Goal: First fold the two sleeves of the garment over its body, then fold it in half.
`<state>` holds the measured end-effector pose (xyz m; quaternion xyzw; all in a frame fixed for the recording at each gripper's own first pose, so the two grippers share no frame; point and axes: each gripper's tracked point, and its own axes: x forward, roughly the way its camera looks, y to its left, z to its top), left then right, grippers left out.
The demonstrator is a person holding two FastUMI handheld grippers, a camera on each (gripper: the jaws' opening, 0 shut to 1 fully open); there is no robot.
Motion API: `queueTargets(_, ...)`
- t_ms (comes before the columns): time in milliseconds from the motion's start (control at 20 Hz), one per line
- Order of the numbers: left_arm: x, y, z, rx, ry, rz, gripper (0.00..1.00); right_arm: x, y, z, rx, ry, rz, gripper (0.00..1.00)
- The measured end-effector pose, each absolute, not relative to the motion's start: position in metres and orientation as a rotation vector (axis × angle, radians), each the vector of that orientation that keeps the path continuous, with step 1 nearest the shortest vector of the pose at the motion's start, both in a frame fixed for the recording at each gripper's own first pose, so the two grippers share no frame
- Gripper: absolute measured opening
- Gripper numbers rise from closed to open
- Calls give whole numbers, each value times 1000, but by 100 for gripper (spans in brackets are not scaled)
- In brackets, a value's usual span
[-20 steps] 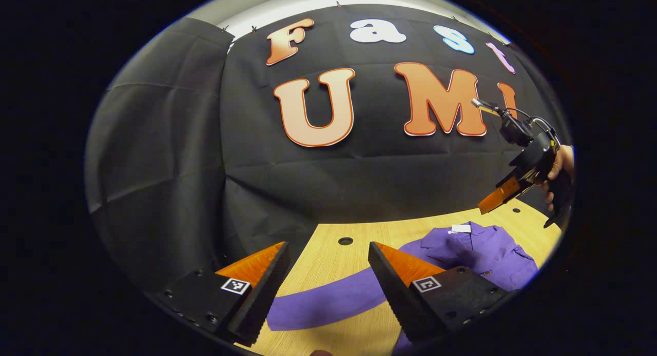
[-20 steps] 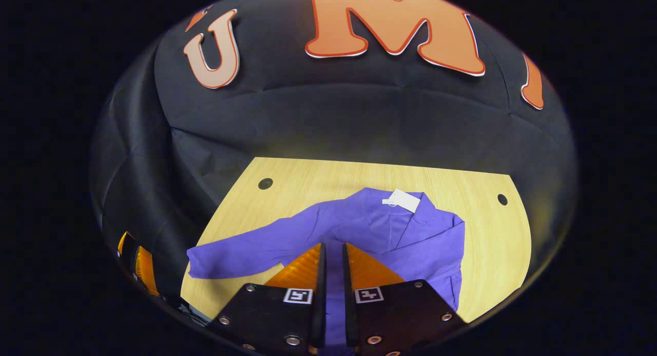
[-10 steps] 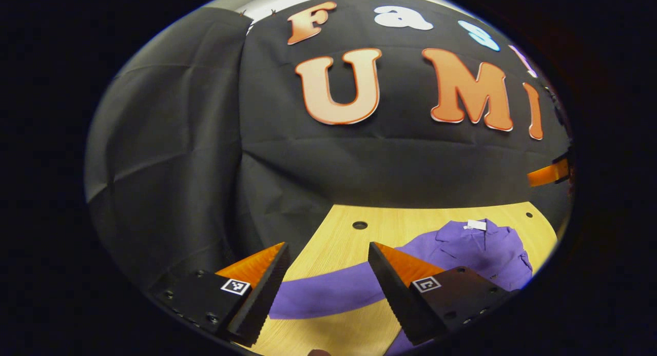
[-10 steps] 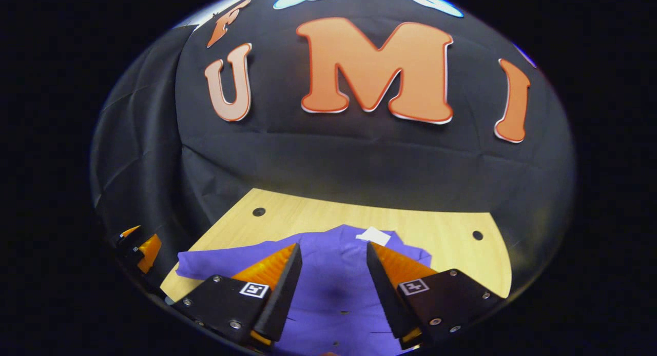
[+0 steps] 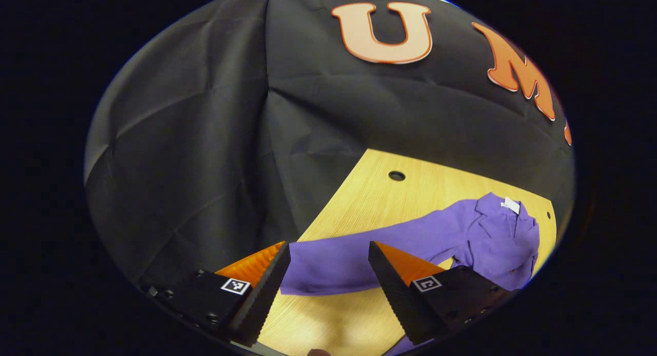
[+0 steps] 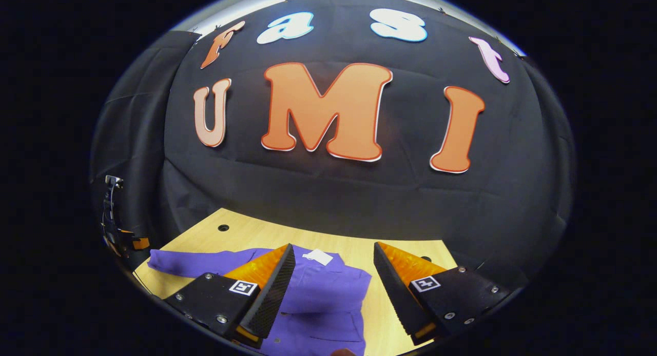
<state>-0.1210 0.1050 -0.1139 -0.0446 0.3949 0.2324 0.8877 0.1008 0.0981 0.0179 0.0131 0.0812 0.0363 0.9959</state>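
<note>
Both grippers wide, empty | left gripper above sleeve | garment hem cut off

Matt purple cloth garment lies on a smooth, light wood-grain table

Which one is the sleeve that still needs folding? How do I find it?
Find the wooden table in front of the black wall. The purple garment lies on it, with a white tag at its collar. The sleeve is the long purple strip lying flat, stretched out from the body, its end between the left gripper's open fingers.
</note>
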Motion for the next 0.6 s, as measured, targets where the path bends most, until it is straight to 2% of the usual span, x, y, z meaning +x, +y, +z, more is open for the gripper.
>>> queueTargets(300,-148,102,-135,-144,1063,457,99,84,64,29,22,120,26,93)
queueTargets(600,-165,94,-161,-185,1260,439,99,81,64,33,-16,108,29,93)
